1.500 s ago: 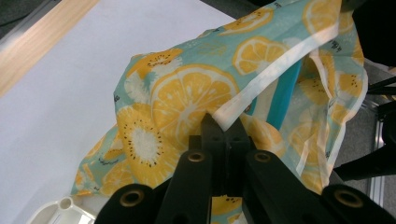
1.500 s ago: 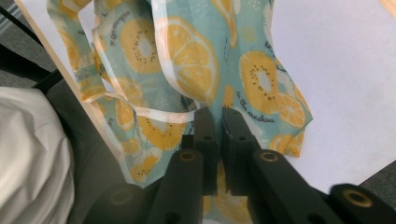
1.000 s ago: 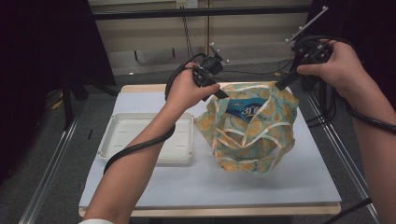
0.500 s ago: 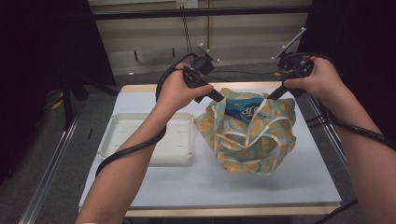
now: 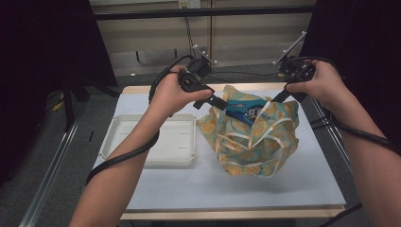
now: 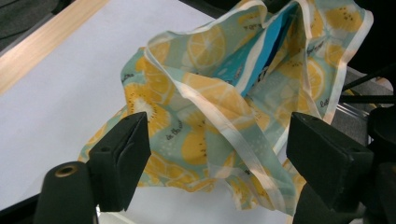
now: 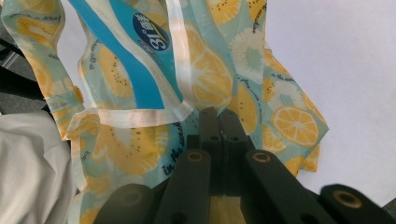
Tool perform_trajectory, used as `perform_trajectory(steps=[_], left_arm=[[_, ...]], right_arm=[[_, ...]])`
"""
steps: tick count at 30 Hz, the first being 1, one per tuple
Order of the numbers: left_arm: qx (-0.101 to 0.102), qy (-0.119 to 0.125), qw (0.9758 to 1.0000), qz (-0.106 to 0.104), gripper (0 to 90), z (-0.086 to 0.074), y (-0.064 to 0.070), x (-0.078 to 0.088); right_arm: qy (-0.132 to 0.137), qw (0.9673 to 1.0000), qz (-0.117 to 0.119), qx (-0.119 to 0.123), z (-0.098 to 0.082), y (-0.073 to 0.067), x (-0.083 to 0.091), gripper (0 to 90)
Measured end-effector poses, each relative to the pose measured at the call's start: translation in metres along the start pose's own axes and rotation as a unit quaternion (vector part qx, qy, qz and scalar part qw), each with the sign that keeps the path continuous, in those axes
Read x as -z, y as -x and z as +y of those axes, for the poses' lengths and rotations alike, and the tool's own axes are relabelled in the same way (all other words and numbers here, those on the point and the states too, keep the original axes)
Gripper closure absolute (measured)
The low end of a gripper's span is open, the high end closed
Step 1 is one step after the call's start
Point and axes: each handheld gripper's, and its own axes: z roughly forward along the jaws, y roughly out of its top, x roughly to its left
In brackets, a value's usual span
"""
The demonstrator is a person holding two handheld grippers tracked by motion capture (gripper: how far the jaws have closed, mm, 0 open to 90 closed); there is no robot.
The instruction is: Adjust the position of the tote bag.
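Right gripper (image 7: pixel 218 122) is pinched onto the lemon-print bag (image 5: pixel 255 142) to hold it up beside the white tray (image 5: pixel 153 163); the left gripper (image 6: pixel 219 144) jaws have just been opening, nothing clamped between them.

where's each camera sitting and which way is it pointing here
High view: above the person's side, looking forward and down on the table; both forearms, left gripper and right gripper show.
Left gripper view: rides the left gripper, looking between its open, just-opened jaws at the lemon-print bag.
Right gripper view: rides the right gripper, looking down along jaws shut on the bag's fabric.
Shared: all three show the bag and its blue packet.
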Motion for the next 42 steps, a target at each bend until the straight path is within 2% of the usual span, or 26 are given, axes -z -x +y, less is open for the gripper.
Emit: perform_trajectory(steps=[1,3,6,8,9,11,12,14,16,17,18,19,21,24,26,27,28,29,31,34,39,42], left_arm=[[-0.003,-0.005,1.0000,-0.005,21.0,0.000,0.001,-0.001],[0.000,-0.020,0.9997,-0.010,27.7,-0.002,0.003,-0.003],[-0.001,-0.042,0.9991,-0.010,27.5,-0.002,0.003,-0.007],[0.009,-0.045,0.9989,-0.013,27.8,-0.004,0.003,-0.011],[0.012,-0.052,0.9984,-0.018,31.1,-0.005,0.002,-0.012],[0.013,-0.065,0.9977,-0.015,37.9,-0.005,0.003,-0.015],[0.018,-0.073,0.9969,-0.022,44.4,-0.005,0.002,-0.015],[0.024,-0.074,0.9968,-0.019,56.4,-0.005,0.003,-0.015],[0.019,-0.089,0.9957,-0.018,71.9,-0.002,0.004,-0.013],[0.019,-0.079,0.9966,-0.019,75.0,-0.002,0.004,-0.013],[0.018,-0.084,0.9960,-0.024,81.1,0.000,0.004,-0.012],[0.012,-0.075,0.9968,-0.024,83.7,0.001,0.003,-0.012],[0.017,-0.078,0.9965,-0.024,88.3,0.004,0.005,-0.011],[0.010,-0.077,0.9968,-0.023,89.9,0.008,0.007,-0.009],[0.012,-0.078,0.9964,-0.033,90.0,0.012,0.009,-0.006],[0.011,-0.068,0.9973,-0.026,90.0,0.013,0.011,-0.004],[0.014,-0.072,0.9970,-0.023,90.0,0.016,0.012,-0.001],[0.008,-0.069,0.9973,-0.024,90.0,0.019,0.012,0.002],[0.004,-0.061,0.9979,-0.019,90.0,0.025,0.013,0.007],[0.006,-0.049,0.9987,-0.014,90.0,0.034,0.011,0.012],[0.017,-0.033,0.9993,0.009,90.0,0.046,0.004,0.013],[0.021,-0.036,0.9988,0.025,90.0,0.048,-0.004,0.006]], right_arm=[[0.000,1.0000,0.000,0.004,0.000,0.001,0.000,90.0],[0.000,1.0000,0.000,0.001,-0.001,0.000,0.000,90.0],[-0.001,1.0000,0.002,-0.005,-0.001,0.001,0.000,90.0],[-0.001,1.0000,0.001,-0.003,-0.001,0.001,-0.001,90.0],[-0.001,1.0000,0.001,-0.002,-0.001,0.001,-0.001,90.0],[-0.001,1.0000,0.000,0.000,-0.001,0.001,-0.001,89.9],[-0.002,1.0000,0.000,-0.001,-0.001,0.001,-0.001,89.8],[-0.004,1.0000,0.000,0.001,0.000,0.001,-0.001,89.7],[-0.003,1.0000,0.000,-0.001,0.000,0.001,-0.001,89.5],[-0.003,1.0000,0.001,0.000,0.000,0.002,-0.002,89.4],[-0.003,1.0000,0.000,-0.002,0.000,0.001,-0.002,89.3],[-0.002,1.0000,0.000,0.001,0.000,0.002,-0.002,89.3],[-0.002,1.0000,0.000,0.001,0.001,0.002,-0.002,89.1],[-0.002,1.0000,0.002,0.001,0.001,0.002,-0.002,89.1],[-0.002,1.0000,0.003,0.001,0.000,0.002,-0.002,89.1],[-0.003,1.0000,0.003,0.001,0.000,0.002,-0.002,89.1],[-0.002,1.0000,0.002,0.001,0.000,0.002,-0.002,89.1],[-0.002,1.0000,0.002,0.001,0.000,0.002,-0.002,89.1],[-0.001,1.0000,0.001,-0.001,0.000,0.002,-0.002,89.1],[0.000,1.0000,0.001,-0.001,-0.001,0.003,-0.003,89.0],[-0.004,1.0000,-0.001,0.001,-0.001,0.002,-0.003,89.1],[-0.006,1.0000,0.001,0.002,0.000,0.001,-0.002,89.0]])
